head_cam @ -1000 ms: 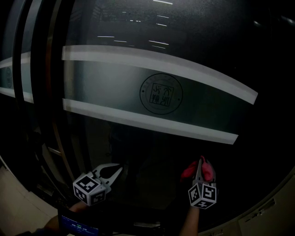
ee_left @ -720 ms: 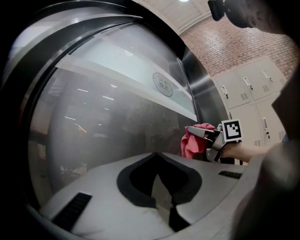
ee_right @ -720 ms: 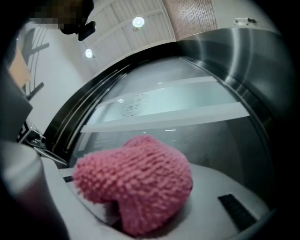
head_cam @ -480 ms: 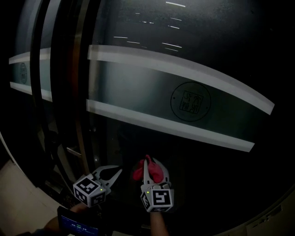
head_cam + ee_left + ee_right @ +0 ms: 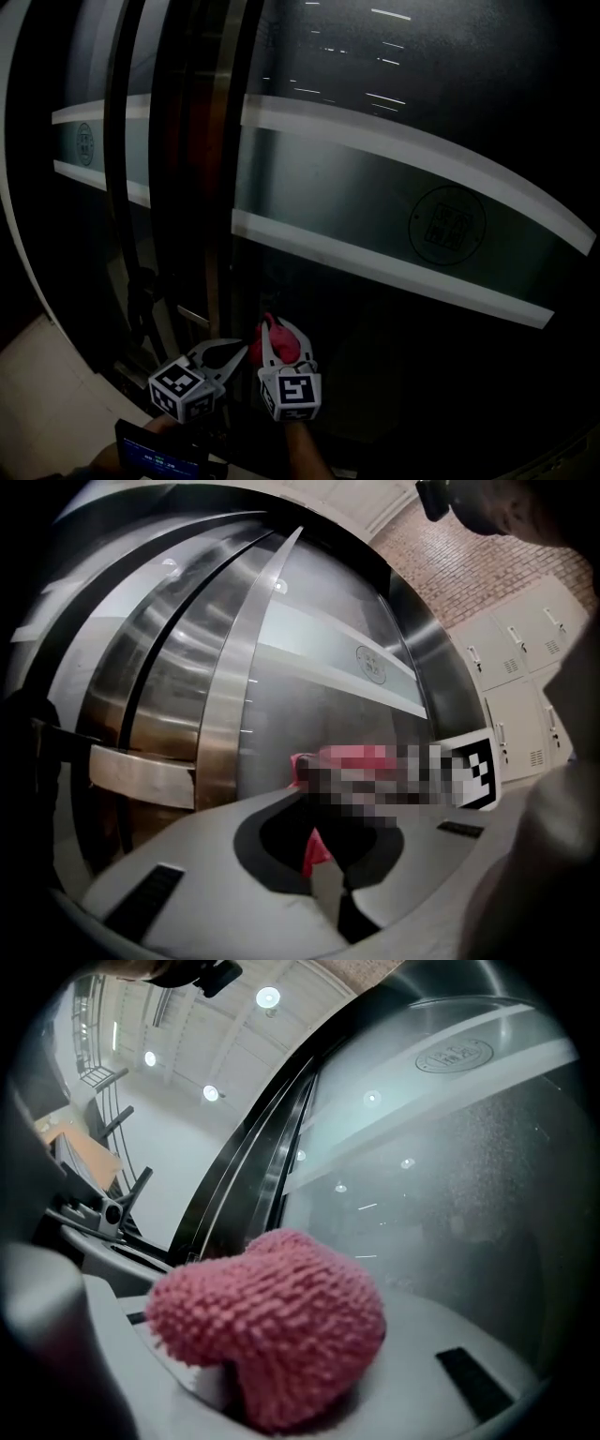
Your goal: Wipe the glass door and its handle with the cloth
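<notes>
The dark glass door (image 5: 394,112) has a frosted band and a round logo (image 5: 448,225). Its upright metal handle bar (image 5: 220,187) runs down the left part of the door and shows large in the left gripper view (image 5: 234,696). My right gripper (image 5: 270,337) is shut on a pink knobbly cloth (image 5: 281,342), low on the glass just right of the handle. The cloth (image 5: 272,1326) fills the right gripper (image 5: 253,1382) view, against the glass. My left gripper (image 5: 242,349) is shut with nothing in it, close to the left of the cloth (image 5: 352,757); its tips (image 5: 337,892) meet.
A horizontal metal bracket (image 5: 141,775) joins the handle bar low down. White lockers (image 5: 525,696) and a brick wall (image 5: 469,564) lie to the right. A small device with a blue screen (image 5: 159,459) sits at the bottom edge. Pale floor (image 5: 37,394) shows at lower left.
The right gripper has carried the cloth leftward across the lower glass until it sits beside the left gripper. The view has turned left, bringing the handle in. The left gripper has held still.
</notes>
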The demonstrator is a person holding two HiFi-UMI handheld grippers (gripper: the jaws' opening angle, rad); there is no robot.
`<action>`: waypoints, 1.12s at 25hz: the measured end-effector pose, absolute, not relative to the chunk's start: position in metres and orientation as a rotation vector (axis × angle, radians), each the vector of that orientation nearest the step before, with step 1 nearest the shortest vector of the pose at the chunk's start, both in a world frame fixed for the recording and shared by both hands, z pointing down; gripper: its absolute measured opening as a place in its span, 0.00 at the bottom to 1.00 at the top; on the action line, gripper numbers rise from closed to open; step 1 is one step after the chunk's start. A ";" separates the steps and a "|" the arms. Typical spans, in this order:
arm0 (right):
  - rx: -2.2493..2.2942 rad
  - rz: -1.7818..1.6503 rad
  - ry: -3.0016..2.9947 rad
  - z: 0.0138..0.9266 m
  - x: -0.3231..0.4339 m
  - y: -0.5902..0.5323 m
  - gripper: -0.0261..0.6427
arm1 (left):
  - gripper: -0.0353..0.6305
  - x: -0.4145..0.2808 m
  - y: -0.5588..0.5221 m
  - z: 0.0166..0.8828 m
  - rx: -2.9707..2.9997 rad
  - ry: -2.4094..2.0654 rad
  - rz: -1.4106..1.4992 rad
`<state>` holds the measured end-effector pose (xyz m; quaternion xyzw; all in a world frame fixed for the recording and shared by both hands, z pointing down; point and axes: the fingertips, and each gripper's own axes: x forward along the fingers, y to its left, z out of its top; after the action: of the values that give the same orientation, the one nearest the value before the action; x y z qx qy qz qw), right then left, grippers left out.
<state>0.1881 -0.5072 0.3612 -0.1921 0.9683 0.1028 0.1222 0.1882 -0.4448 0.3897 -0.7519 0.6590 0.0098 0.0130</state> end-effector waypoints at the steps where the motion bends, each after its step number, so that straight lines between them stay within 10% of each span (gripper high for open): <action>1: -0.573 0.293 2.826 0.363 0.191 -0.510 0.11 | 0.06 0.188 -0.445 0.388 -2.343 2.056 0.036; 28: -1.519 0.286 2.544 0.364 0.610 -0.678 0.11 | 0.06 0.367 -0.536 0.389 -2.587 1.727 0.044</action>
<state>0.6101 -0.6778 0.3644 -0.5086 0.8517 0.0956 0.0823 0.3674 -0.5355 0.3886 -0.8316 0.5550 0.0140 0.0153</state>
